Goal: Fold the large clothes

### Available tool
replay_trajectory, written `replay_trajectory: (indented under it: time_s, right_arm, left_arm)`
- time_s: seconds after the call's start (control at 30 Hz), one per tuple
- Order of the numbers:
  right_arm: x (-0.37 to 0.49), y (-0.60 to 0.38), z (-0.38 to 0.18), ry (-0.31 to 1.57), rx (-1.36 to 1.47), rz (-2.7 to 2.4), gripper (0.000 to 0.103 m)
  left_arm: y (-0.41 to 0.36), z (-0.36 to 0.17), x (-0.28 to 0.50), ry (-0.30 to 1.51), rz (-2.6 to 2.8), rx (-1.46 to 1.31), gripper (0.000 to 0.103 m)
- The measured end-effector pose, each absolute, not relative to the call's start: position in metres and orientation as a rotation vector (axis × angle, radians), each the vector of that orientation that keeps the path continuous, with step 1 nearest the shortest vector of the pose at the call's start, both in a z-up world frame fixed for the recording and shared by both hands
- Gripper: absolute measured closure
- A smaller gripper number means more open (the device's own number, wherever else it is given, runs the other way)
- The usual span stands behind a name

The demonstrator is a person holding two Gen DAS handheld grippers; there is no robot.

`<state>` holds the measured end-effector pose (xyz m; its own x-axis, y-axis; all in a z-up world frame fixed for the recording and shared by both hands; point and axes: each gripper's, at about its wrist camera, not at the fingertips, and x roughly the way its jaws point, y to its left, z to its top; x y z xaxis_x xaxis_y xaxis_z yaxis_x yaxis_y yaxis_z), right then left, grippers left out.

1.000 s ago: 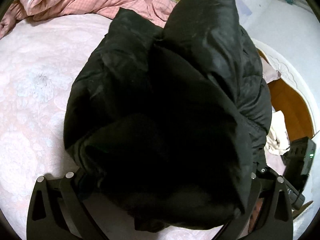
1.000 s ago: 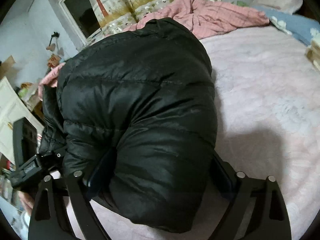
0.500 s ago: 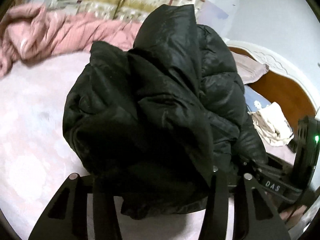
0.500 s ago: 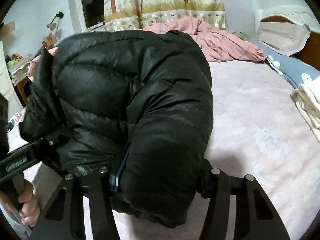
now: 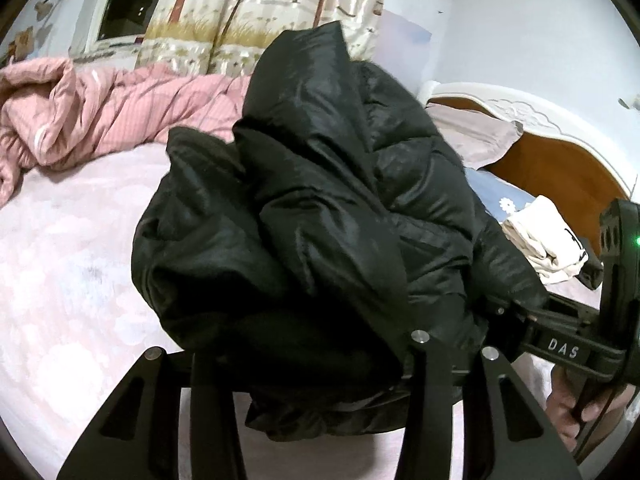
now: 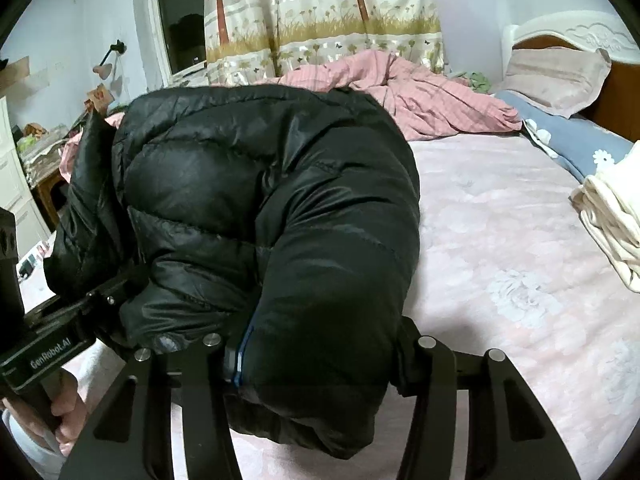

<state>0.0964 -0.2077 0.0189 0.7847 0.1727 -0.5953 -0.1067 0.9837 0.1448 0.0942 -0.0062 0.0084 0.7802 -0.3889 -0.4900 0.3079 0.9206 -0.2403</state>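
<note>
Two grippers have just been closing on my black jacket (image 5: 320, 220): left gripper (image 5: 304, 364) clamps its near bundled edge, right gripper (image 6: 316, 356) pinches a puffy fold. Both half shut, fabric between jaws. Jacket now lifted off the bed (image 6: 520, 240); a carry or final fold likely follows.

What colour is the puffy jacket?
Black: the puffy jacket shows best in the right wrist view.
</note>
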Motion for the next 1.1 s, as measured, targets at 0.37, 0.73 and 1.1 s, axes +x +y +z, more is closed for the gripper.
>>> replay_trajectory:
  time_s: [0.37, 0.73, 1.1]
  right_arm:
    - [0.075, -0.25, 0.064, 0.561, 0.115, 0.122, 0.055]
    - [0.048, -0.29, 0.09, 0.371, 0.097, 0.063, 0.071]
    - [0.034, -0.4, 0.173, 0.054, 0.034, -0.18, 0.072]
  left_arm:
    - [-0.046, 0.041, 0.091, 0.548, -0.439, -0.158, 0.064]
    - [-0.093, 0.072, 0.087, 0.45, -0.475, -0.093, 0.07]
    - [-0.242, 0.156, 0.11, 0.17, -0.64, -0.022, 0.07]
